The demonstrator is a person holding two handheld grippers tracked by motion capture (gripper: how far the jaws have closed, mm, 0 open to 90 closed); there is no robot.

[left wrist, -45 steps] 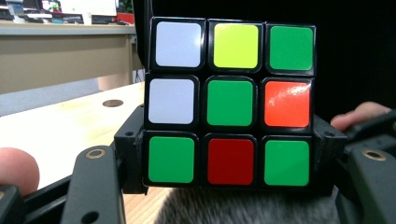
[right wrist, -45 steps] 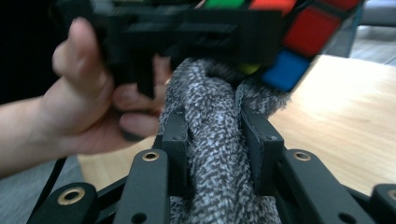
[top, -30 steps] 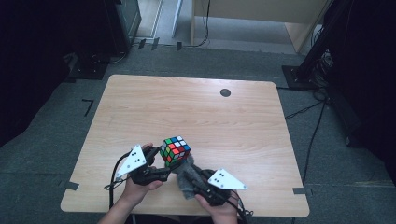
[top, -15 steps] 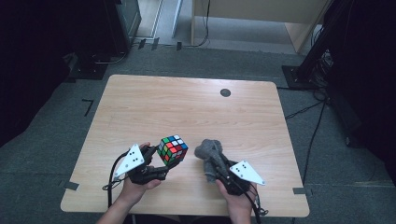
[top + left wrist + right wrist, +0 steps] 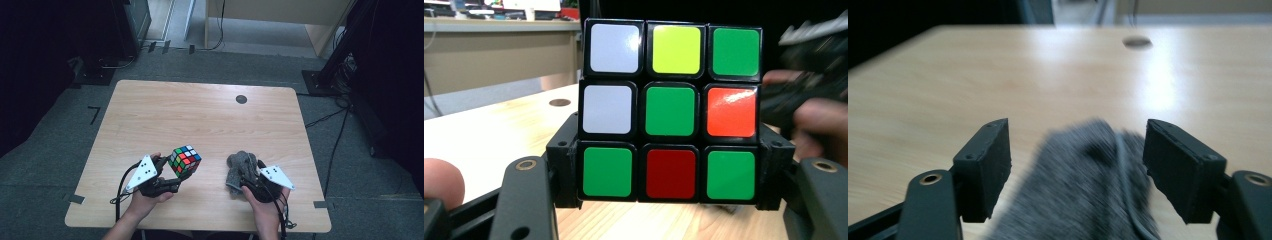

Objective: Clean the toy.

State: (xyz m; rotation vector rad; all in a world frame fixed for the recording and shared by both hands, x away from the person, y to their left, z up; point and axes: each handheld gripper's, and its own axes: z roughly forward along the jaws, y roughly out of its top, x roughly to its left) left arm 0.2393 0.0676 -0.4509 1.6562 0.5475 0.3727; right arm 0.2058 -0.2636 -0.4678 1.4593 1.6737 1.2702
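A scrambled Rubik's cube (image 5: pixel 184 160) hangs just above the wooden table (image 5: pixel 200 115) near its front left. My left gripper (image 5: pixel 171 172) is shut on it from below left. In the left gripper view the cube (image 5: pixel 669 110) shows a mostly green face, and both jaws of that gripper (image 5: pixel 669 172) press on its bottom row. A grey cloth (image 5: pixel 240 166) lies bunched on the table to the right. My right gripper (image 5: pixel 246 179) sits at its near end. Its jaws have just been opening, and in the right gripper view the cloth (image 5: pixel 1088 175) lies loose between the jaws of the gripper (image 5: pixel 1078 155).
A small round black spot (image 5: pixel 241 99) marks the table toward the far right. Dark grey floor with cables surrounds the table, and dark stands are at the back left and right. The far half of the table is bare wood.
My right gripper has moved to the right, away from the cube, taking the grey cloth with it, and its jaws have spread apart. The left gripper and cube have stayed put.
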